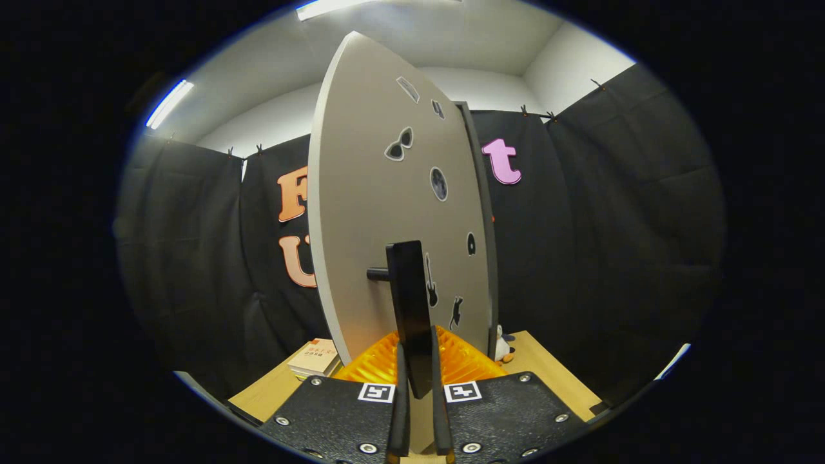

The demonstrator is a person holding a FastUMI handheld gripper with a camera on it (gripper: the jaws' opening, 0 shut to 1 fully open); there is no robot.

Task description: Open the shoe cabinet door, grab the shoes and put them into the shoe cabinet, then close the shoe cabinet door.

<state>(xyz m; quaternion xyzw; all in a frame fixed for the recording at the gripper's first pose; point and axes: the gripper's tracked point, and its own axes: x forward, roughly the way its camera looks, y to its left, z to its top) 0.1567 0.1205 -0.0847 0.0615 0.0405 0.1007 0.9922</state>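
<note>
Gripper view showed your gripper (419, 393) at the bottom centre of the frame, its two fingers (401, 412) drawn close and pinching the black bar handle (410, 303) of the cabinet door (361, 212) between them. The door ran up the middle of the frame, seen nearly edge-on, with small stickers (399, 144) scattered across its pale face. That angle suggested it stood part-way through its swing, though which way it was travelling could not be judged from this view alone.

No shoes could be made out. An orange ribbed object (464, 361) sat just behind the fingers at lower centre, and what it was stayed unclear. A stack of books (316, 357) lay on the wooden tabletop (548, 367) at lower left, and a small penguin toy (501, 345) stood at lower right, just beside the door's foot.

The risks, as I judged them: you held a slim handle near its lower end, so pulling off the hinge arc could have twisted it out of the fingers. A jerky pull might have rocked the whole cabinet. The door's bottom edge passed close to the penguin and could have knocked it over. The orange piece crowded the fingers and could have snagged them.
</note>
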